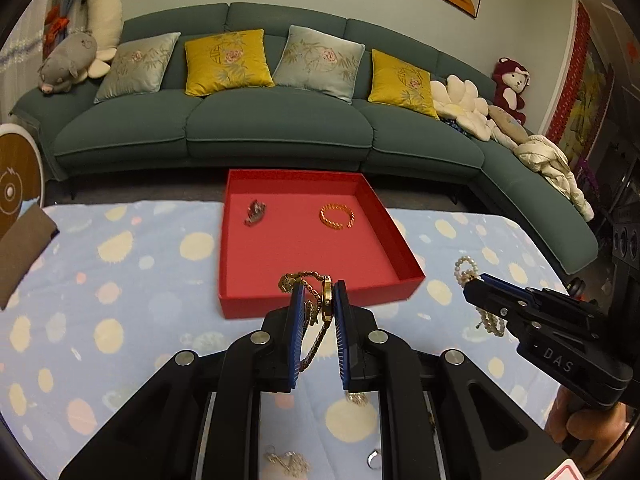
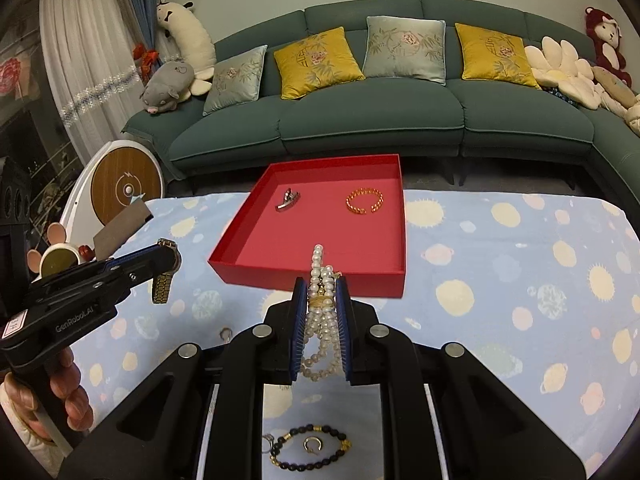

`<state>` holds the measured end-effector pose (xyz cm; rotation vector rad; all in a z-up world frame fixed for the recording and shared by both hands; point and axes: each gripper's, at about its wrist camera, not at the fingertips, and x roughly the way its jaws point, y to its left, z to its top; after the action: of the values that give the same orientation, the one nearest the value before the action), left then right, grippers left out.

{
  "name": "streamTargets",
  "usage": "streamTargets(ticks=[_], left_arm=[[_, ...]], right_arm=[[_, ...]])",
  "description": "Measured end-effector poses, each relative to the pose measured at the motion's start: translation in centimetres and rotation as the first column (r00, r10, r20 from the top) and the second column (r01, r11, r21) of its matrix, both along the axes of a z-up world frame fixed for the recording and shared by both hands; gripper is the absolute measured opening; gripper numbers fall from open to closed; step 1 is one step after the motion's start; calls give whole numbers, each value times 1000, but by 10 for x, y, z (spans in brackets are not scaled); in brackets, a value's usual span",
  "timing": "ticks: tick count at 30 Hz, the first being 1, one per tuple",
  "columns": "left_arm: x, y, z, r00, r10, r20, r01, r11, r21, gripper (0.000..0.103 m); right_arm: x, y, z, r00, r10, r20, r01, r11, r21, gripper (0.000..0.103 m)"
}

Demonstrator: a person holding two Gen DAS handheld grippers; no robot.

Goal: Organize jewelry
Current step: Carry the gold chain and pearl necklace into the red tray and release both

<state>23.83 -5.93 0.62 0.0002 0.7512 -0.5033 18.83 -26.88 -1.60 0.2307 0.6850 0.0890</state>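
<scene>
Teal sofa [image 1: 276, 128] with cushions behind, pale blue dotted cloth [image 1: 120, 280] over the table. Left gripper [image 1: 318, 292] clenched on a gold watch [image 1: 326, 300], band trailing down between the blue pads; right gripper [image 2: 323, 292] clamped on a pearl strand [image 2: 320, 312], loops hanging below. Both raised just short of the near wall of the red tray [image 2: 304, 276], which lies straight ahead of each, long sides running away toward the sofa. Left seemingly a touch nearer the wall; hard to judge. Already inside, at the far end: a small silver piece [image 2: 289, 199] and a gold bangle [image 2: 365, 201], well apart. Near half of the floor bare, so probably forward over the wall, then release. Left on the cloth below: a dark bead bracelet [image 2: 310, 450] and a small ring [image 2: 311, 444].
</scene>
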Motion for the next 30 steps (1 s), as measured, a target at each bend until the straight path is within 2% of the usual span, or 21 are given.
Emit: streamTargets(ticks=[5,11,22,30], left_arm=[[49,-4,5,999,45,7,-45,999,14,12],[92,-12,-14,997,72,-16,-72,997,35,12],[141,-30,-59,993,97,-73,-92,994,65,12],[154,-38,-84,988,113,-105,-102,990,100,12]], right_arm=[[50,-4,2,1000,-3,-9,3,1000,-7,14],[98,-4,-16,999,-6,-45,7,1000,7,14],[145,-19,-63,991,-34,-129,38,999,27,14],[163,-23,-84,987,-36,-155,39,999,21,15]])
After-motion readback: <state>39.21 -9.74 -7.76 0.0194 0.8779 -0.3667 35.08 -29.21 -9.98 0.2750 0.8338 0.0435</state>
